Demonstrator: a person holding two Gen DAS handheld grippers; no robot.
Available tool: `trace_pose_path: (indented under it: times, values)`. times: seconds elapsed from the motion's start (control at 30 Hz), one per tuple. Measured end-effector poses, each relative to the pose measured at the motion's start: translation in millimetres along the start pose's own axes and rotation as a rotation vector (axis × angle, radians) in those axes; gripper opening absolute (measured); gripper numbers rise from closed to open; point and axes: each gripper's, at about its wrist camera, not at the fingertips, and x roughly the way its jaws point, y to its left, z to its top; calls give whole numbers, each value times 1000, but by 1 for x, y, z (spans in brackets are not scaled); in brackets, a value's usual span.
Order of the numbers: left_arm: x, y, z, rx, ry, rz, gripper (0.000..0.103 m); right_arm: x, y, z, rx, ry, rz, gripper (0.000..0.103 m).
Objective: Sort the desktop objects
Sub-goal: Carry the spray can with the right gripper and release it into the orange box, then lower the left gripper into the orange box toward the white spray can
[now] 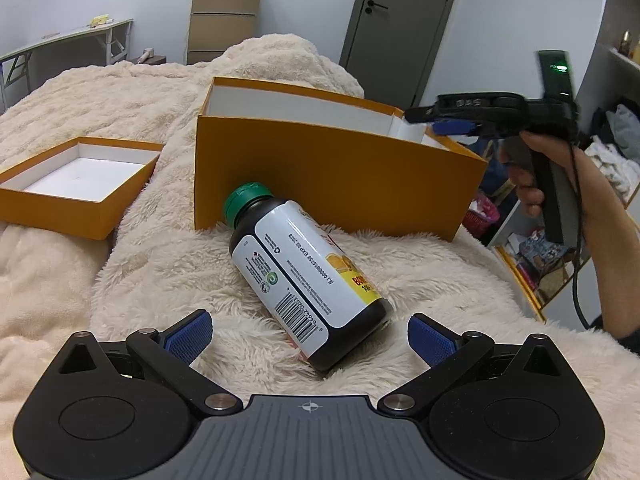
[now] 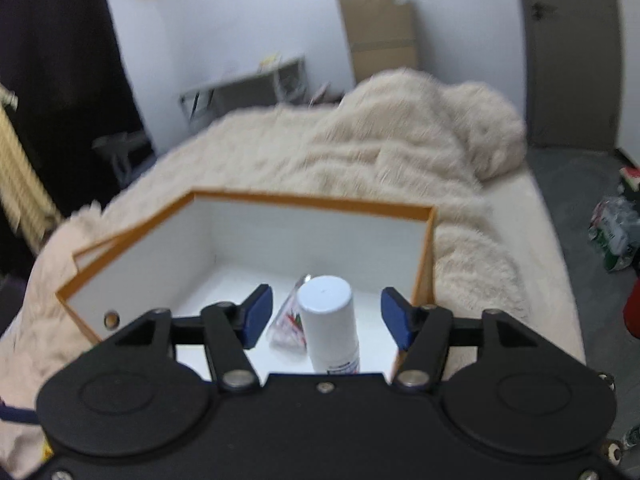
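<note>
A dark bottle point(image 1: 296, 276) with a green cap and a white label lies on its side on the fluffy cream blanket point(image 1: 160, 264), cap against the orange box point(image 1: 332, 176). My left gripper point(image 1: 309, 320) is open, its blue pads either side of the bottle's base without touching it. A hand holds my right gripper point(image 1: 440, 124) over the box's right corner. In the right wrist view the right gripper point(image 2: 326, 294) is open above the orange box point(image 2: 132, 264). A white bottle point(image 2: 328, 320) stands upright inside between the fingers, clear of both pads, beside a small clear packet point(image 2: 286, 328).
The box's orange lid point(image 1: 76, 188) lies upturned at the left on the blanket. Behind the bed stand a white desk point(image 1: 68, 40), stacked cardboard boxes point(image 1: 224, 12) and a grey door point(image 1: 400, 28). Shelves with clutter point(image 1: 536, 248) line the right side.
</note>
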Motion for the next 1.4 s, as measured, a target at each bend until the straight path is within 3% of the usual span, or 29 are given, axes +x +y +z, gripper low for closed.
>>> trace_pose_path:
  times: [0.1,0.17,0.23,0.3,0.37,0.5,0.67,0.8,1.0,1.1,1.2,1.3,1.4]
  values:
    - [-1,-6,8,35,-3,-3,103,-20,5,-12,-12,-45,14,63]
    - [-9,-10,23,72,-51,-10,103,-32,13,-20,-49,-43,50,63]
    - [-18,-12,43,113,-128,-5,103,-41,23,-26,-104,-41,63,73]
    - [-24,-13,54,137,-208,3,103,-49,32,-33,-139,-57,67,74]
    - [-31,-15,77,195,-378,29,103,-54,39,-41,-145,-64,63,74]
    - [-26,-12,103,254,-483,22,103,-59,50,-62,-191,-77,45,79]
    - [-14,-22,139,384,-428,63,103,-68,37,-87,-133,17,95,79]
    - [3,-42,170,520,-391,23,103,-76,33,-107,-110,34,127,80]
    - [60,-66,205,626,-295,-1,103,-50,36,-132,-61,128,154,80]
    - [93,-78,209,711,-257,33,103,-50,47,-139,-95,134,136,82]
    - [120,-84,212,765,-243,41,103,-52,46,-140,-86,133,141,82]
    - [131,-81,215,777,-270,-42,103,-50,44,-140,-73,134,147,82]
    - [139,-82,224,753,-258,-54,103,-51,43,-140,-70,134,149,82]
